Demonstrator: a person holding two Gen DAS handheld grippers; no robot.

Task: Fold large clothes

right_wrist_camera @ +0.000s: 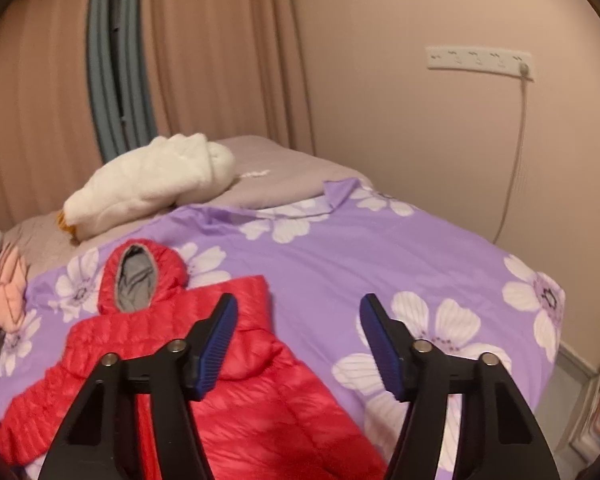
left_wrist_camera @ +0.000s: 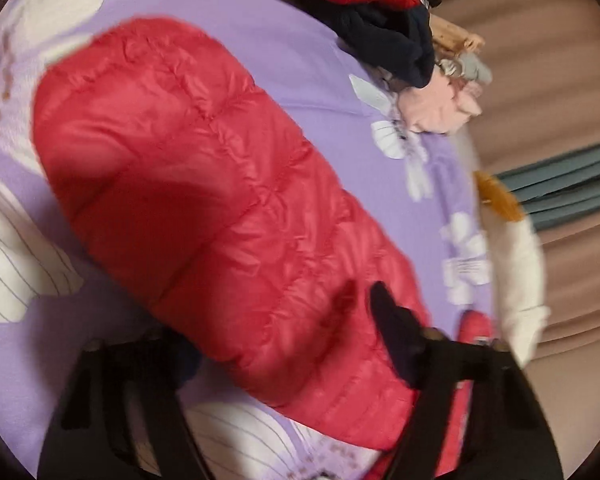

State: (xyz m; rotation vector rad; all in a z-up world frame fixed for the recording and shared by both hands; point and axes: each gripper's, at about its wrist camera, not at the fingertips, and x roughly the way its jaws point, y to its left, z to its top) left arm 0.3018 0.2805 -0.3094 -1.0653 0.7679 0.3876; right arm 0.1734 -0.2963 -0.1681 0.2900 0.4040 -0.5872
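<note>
A red hooded puffer jacket (right_wrist_camera: 236,412) lies flat on the purple flowered bed cover (right_wrist_camera: 380,256), hood (right_wrist_camera: 140,276) toward the pillows. In the left wrist view the jacket (left_wrist_camera: 204,184) fills the middle, blurred. My left gripper (left_wrist_camera: 284,344) straddles a jacket edge: one finger (left_wrist_camera: 396,332) lies on top of the fabric and the other is hidden under it, so its state is unclear. My right gripper (right_wrist_camera: 296,344) is open and empty, above the jacket's right edge.
A pile of other clothes, red, dark navy (left_wrist_camera: 388,40) and pink (left_wrist_camera: 440,108), sits at the bed's edge. A white plush toy (right_wrist_camera: 152,192) lies by a grey pillow (right_wrist_camera: 284,176). Curtains and a wall with a socket strip (right_wrist_camera: 480,60) stand behind.
</note>
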